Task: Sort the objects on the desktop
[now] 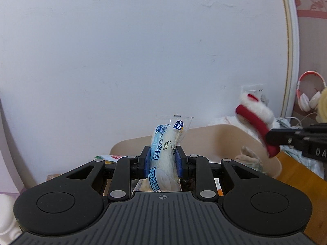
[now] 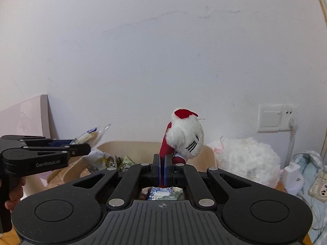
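Observation:
My left gripper (image 1: 162,155) is shut on a wrapped bread packet (image 1: 166,153) with blue print, held upright above a beige bin (image 1: 214,134). In the right wrist view the left gripper (image 2: 85,146) shows at the left with the packet (image 2: 90,135). My right gripper (image 2: 162,163) is shut on a white and red plush cat (image 2: 185,137), gripping its red body, above the same beige bin (image 2: 130,147). In the left wrist view the plush cat (image 1: 255,118) hangs from the right gripper (image 1: 271,140) at the right.
The bin holds snack packets (image 2: 106,161). A white fluffy plush (image 2: 245,159) lies right of the bin. A wall socket with a plug (image 2: 286,118), a white charger (image 2: 292,175) and a power strip (image 2: 318,187) are at the right. Pink headphones (image 1: 308,96) hang at the far right.

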### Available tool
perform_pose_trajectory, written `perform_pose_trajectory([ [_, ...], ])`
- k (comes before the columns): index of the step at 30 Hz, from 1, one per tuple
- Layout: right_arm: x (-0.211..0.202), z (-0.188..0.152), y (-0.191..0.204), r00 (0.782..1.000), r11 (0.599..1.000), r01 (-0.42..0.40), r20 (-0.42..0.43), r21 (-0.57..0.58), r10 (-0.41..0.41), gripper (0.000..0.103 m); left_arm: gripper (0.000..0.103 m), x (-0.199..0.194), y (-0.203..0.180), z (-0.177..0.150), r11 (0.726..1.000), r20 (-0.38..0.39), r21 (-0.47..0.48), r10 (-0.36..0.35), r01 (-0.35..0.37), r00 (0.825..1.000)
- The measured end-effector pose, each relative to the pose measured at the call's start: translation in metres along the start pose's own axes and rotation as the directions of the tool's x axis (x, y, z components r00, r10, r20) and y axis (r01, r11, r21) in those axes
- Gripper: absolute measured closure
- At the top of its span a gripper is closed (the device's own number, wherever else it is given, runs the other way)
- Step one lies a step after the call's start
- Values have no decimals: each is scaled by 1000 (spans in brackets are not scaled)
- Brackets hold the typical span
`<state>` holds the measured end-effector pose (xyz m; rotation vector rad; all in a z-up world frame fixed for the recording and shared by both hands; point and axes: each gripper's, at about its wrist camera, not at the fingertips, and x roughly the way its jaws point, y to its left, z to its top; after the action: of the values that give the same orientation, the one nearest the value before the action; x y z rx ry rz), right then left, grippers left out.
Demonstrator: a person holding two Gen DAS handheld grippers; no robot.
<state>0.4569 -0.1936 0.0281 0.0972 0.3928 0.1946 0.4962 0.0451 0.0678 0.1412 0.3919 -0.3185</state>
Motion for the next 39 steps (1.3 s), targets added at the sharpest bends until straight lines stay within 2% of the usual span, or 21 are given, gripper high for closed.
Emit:
perform_pose_trajectory([
  [7, 41, -10, 5, 997, 997, 26, -75, -68, -31, 101, 78, 40, -15, -5, 999, -73, 32, 43, -40, 996],
  [14, 52, -20, 3, 993, 996, 25, -111, -84, -34, 103, 75, 47, -26, -16, 998, -101, 56, 46, -41, 994],
  [16, 54, -21, 2, 992, 997, 19, -122, -81, -28, 103, 53, 45, -26, -16, 998, -86, 52, 43, -38, 995],
  [17, 53, -21, 1, 992, 997, 20, -123, -79, -30, 101, 32, 43, -27, -16, 998, -75, 45, 41, -38, 996],
  [18, 53, -21, 0, 992, 997, 22, -122, -77, -31, 97, 20, 39, -25, -16, 999, -56, 34, 43, -41, 998],
  [19, 52, -19, -4, 992, 997, 22, -122, -73, -31, 95, 18, 36, -24, -15, 998, -35, 26, 51, -50, 998],
  [20, 51, -18, -6, 992, 997, 25, -122, -67, -33, 87, 18, 32, -24, -15, 998, -26, 23, 53, -52, 998],
  [21, 49, -18, -6, 992, 998, 24, -125, -63, -32, 64, 18, 30, -25, -14, 999, -28, 21, 51, -50, 998],
  [22, 46, -17, -5, 992, 998, 12, -128, -57, -19, 55, 18, 29, -26, -13, 998, -30, 21, 51, -51, 998],
  [23, 43, -17, -6, 993, 998, 13, -120, -56, -19, 41, 18, 26, -25, -15, 998, -29, 23, 58, -57, 998],
  [24, 41, -17, -6, 994, 998, 21, -107, -59, -27, 37, 18, 25, -26, -15, 997, -27, 27, 67, -67, 997],
  [26, 36, -15, -8, 995, 998, 20, -96, -61, -25, 35, 18, 19, -24, -16, 997, -26, 23, 74, -73, 997],
  [33, 17, -13, -3, 997, 999, 21, -72, -38, -24, 10, 17, 4, -27, -22, 997, -36, -14, 80, -80, 996],
  [39, -4, -19, 5, 997, 999, 24, -75, -47, -27, 5, 17, -21, -26, -29, 993, -31, -16, 117, -118, 993],
])
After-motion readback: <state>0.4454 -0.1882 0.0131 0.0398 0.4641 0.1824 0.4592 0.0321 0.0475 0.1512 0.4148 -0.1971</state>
